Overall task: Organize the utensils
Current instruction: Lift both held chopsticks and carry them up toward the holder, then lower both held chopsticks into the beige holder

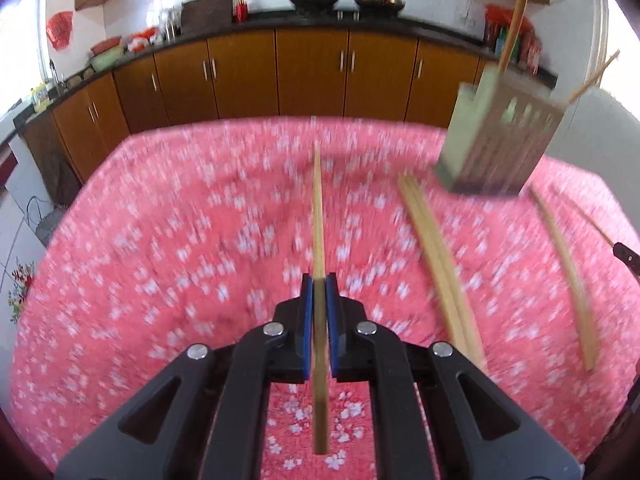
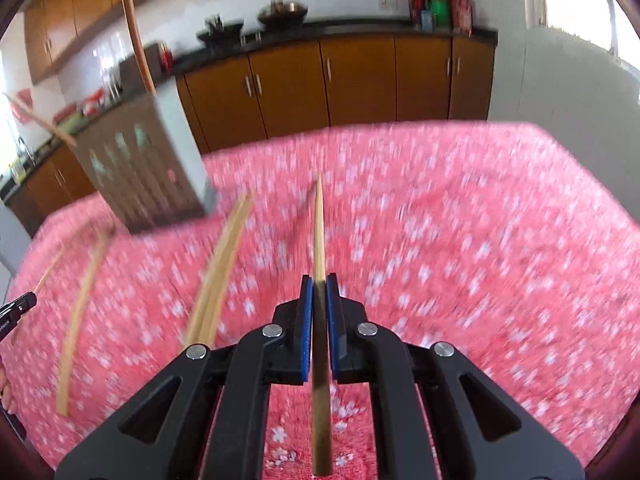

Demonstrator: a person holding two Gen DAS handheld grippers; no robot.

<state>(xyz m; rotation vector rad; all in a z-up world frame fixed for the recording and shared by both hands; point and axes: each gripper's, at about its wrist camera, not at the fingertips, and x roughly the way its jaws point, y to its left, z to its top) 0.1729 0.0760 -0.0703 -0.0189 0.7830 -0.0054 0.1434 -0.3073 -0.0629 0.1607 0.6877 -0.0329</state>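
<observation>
1. The left tool [image 1: 319, 280] pinched one thin bamboo chopstick [image 1: 318, 208]; the right tool [image 2: 319, 280] pinched another [image 2: 319, 232].
2. Loose chopsticks [image 1: 436, 264] lay on the pink floral tabletop [image 1: 160, 240] near the grey slotted holder [image 1: 496, 144].
3. Both views were blurred; hurried swings could knock the holder over.

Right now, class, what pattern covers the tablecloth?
Pink tablecloth with white blossoms, sharpest low in the right wrist view.

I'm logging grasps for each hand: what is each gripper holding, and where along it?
Each holds one wooden chopstick lengthwise: left gripper on its chopstick, right gripper on its chopstick, both clamped partway along the thicker half.
</observation>
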